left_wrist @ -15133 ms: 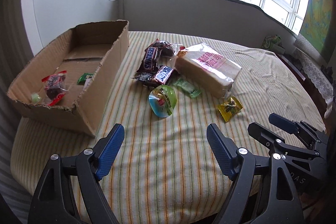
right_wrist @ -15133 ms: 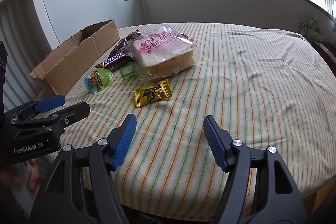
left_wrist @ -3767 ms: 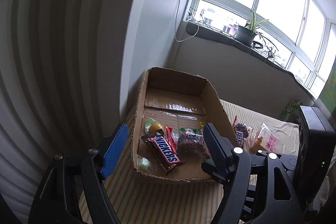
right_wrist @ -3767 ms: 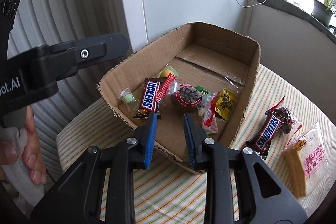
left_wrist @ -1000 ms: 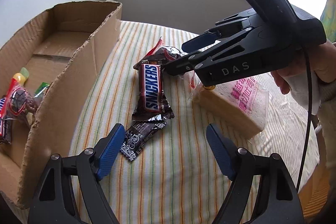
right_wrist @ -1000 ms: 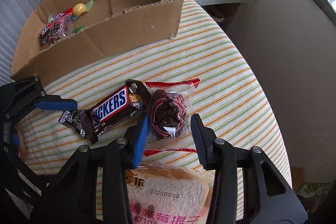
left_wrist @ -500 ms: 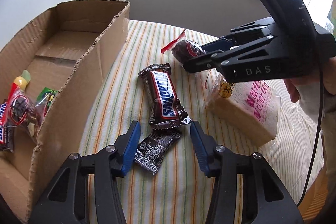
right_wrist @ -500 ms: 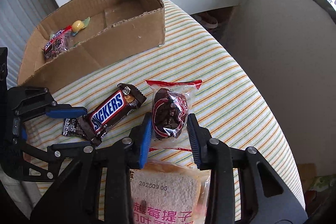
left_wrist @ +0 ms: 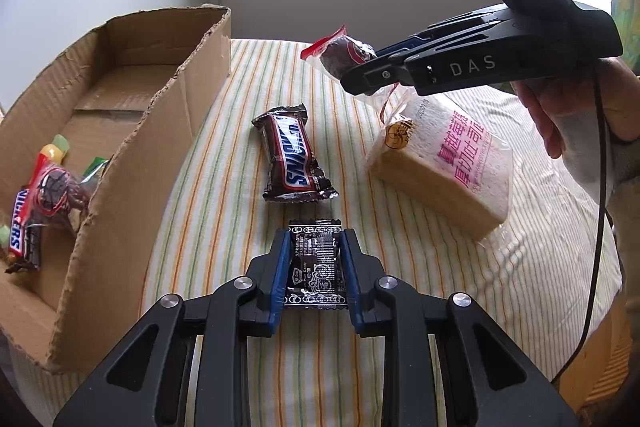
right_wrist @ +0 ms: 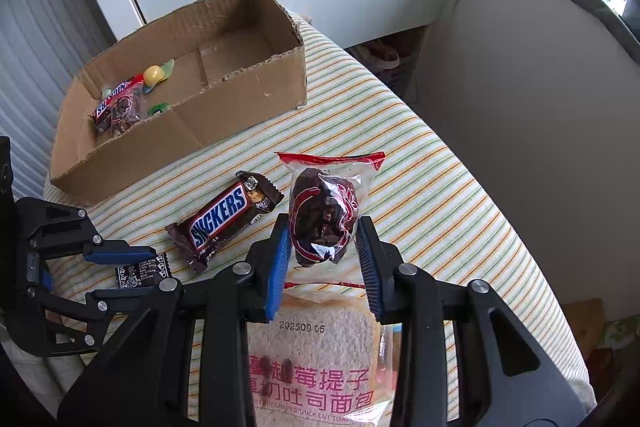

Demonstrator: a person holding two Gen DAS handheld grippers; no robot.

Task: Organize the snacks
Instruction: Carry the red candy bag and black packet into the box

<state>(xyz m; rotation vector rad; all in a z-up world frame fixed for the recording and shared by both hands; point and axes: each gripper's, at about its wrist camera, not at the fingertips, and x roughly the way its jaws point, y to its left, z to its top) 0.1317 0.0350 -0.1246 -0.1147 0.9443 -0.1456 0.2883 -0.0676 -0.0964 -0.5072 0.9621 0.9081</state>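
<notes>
My left gripper (left_wrist: 315,247) is shut on a small black printed packet (left_wrist: 315,267) that lies on the striped cloth. Just beyond it lies a Snickers bar (left_wrist: 294,155). My right gripper (right_wrist: 323,231) is shut on a clear red-edged bag of dark dried fruit (right_wrist: 324,215) and holds it above the cloth; the left wrist view shows that bag (left_wrist: 340,55) in the air. A wrapped loaf of sliced bread (left_wrist: 444,163) rests at the right. The open cardboard box (left_wrist: 160,131) stands at the left.
The box (right_wrist: 224,107) holds a Snickers bar, a second fruit bag and small green and yellow sweets at its near end. A person's hand (left_wrist: 560,115) grips the right tool. The table's rounded edge (right_wrist: 500,211) drops off beside a grey wall.
My left jaws went from wide open to shut on the black packet. The right gripper lifted the fruit bag off the cloth and rose a little.
</notes>
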